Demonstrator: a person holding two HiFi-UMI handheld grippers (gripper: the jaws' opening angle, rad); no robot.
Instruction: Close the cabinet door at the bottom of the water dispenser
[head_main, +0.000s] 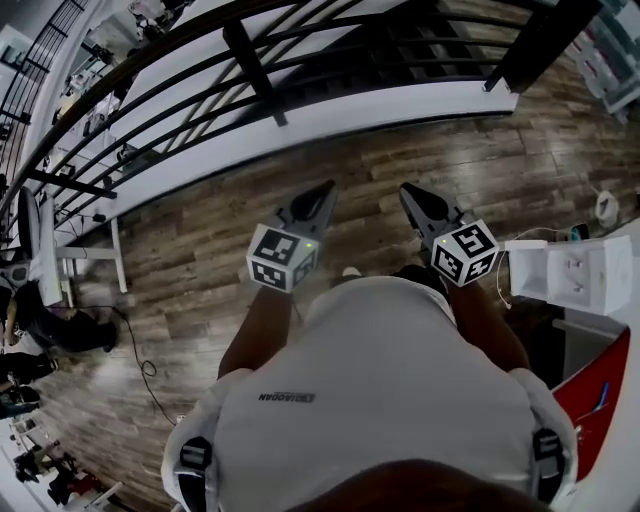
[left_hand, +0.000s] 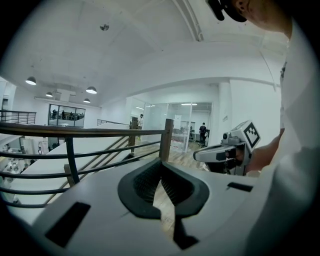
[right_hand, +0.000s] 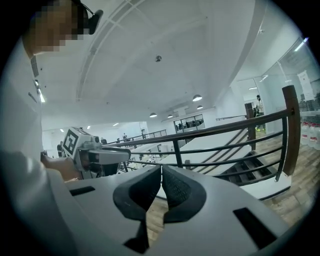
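Left hand-held gripper and right hand-held gripper are clenched empty (jaws touching) before the railing.

Brown wood-plank floor, black railing, white shirt, grey left claw.

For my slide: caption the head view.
Person holding left tongs and right tongs, both empty, over wood floor before black railing.
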